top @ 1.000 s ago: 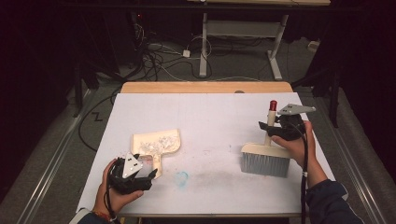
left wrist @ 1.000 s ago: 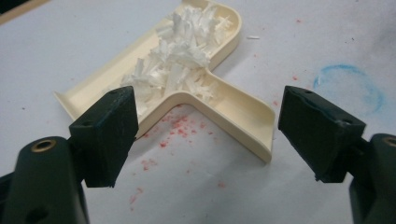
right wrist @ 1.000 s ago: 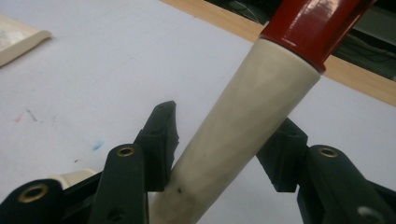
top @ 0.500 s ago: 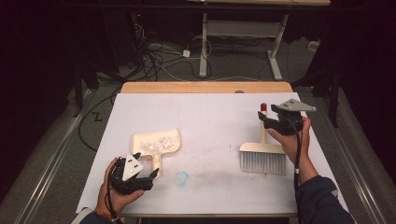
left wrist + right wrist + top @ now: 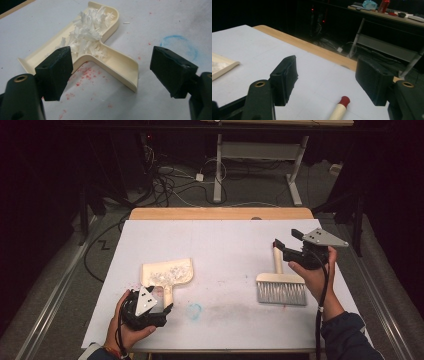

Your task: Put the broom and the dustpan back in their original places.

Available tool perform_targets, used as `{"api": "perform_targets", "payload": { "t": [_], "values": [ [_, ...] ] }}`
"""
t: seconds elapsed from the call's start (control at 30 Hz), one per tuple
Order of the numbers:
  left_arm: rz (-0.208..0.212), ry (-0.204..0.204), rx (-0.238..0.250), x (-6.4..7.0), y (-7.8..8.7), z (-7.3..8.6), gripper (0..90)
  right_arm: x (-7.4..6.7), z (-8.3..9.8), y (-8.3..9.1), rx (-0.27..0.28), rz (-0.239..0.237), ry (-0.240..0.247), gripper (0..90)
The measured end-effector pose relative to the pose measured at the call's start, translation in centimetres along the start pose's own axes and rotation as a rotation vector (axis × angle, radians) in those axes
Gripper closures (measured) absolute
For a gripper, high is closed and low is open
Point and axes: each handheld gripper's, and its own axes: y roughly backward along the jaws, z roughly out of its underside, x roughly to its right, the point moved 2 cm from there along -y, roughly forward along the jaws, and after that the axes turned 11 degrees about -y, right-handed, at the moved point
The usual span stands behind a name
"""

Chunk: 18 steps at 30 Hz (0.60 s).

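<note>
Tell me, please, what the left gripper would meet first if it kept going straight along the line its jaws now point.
Most likely the cream dustpan: its handle lies just ahead of the open left gripper, between the jaw lines, with the heap of white shreds farther on. Depth is hard to judge, so it might scrape the table first.

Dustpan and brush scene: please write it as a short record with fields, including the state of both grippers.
dustpan: cream dustpan flat on the white table, white shreds piled inside
brush: brush flat on the table, red-tipped handle pointing away from the person
left gripper: left gripper open, jaws either side of the dustpan handle, not pressing it
right gripper: right gripper above the brush handle, jaws have just been opening, nothing between them
marks: red specks and a blue ring on the table
</note>
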Motion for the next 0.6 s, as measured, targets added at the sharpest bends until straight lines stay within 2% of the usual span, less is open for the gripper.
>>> {"api": "perform_targets", "payload": {
  "t": [0.07, 0.13, 0.27, 0.4, 0.57, 0.6],
  "values": [
    [0.004, 0.003, -0.004, -0.1, 0.0, 0.1, 17.5, -0.4, 0.1, 0.4, 0.003, -0.022, 0.012, 30.1],
    [0.003, 0.008, -0.005, -0.1, -0.1, 0.1, 17.5, -0.8, 0.1, 0.7, 0.009, -0.008, 0.037, 27.6],
    [-0.001, 0.006, -0.008, -0.2, -0.1, 0.1, 17.5, -1.3, -0.1, 1.1, 0.022, -0.02, 0.047, 25.6],
    [0.002, 0.004, -0.007, -0.2, 0.0, 0.1, 17.5, -1.9, 0.0, 1.6, 0.026, -0.032, 0.063, 25.9],
    [0.001, 0.005, -0.01, -0.2, 0.1, 0.1, 17.5, -2.4, 0.3, 2.7, 0.019, -0.083, 0.077, 28.4],
    [0.0, 0.007, -0.009, -0.2, 0.1, 0.1, 17.5, -2.6, 0.4, 3.0, 0.015, -0.082, 0.088, 28.0]
  ]
}}
